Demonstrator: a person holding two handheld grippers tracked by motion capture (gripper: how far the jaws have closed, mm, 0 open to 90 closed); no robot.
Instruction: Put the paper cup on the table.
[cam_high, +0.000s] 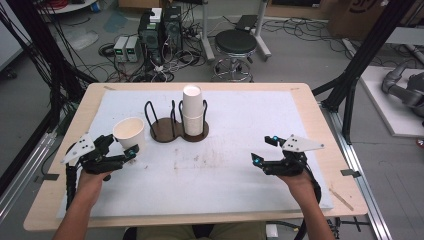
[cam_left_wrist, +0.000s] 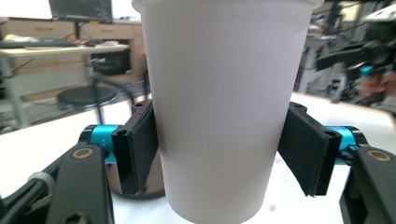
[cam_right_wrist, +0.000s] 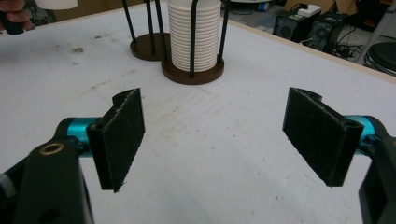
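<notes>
1. We hold one white paper cup (cam_high: 129, 132) upright at the tabletop's (cam_high: 225, 170) left, pinched by our left gripper (cam_high: 120, 150).
2. One cup stack (cam_high: 192, 112) fills one of two rack rings (cam_high: 162, 125) (other ring bare).
3. Right gripper (cam_high: 265, 150): fingers spread, holding nothing.

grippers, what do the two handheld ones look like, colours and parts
Both tools are black. The left tool and right tool each carry a pale grey three-cornered plate on top, flat black pads on blue mounts, brass-coloured pivot rings and a black trailing cable. The person's forearms are bare, with no sleeves.
</notes>
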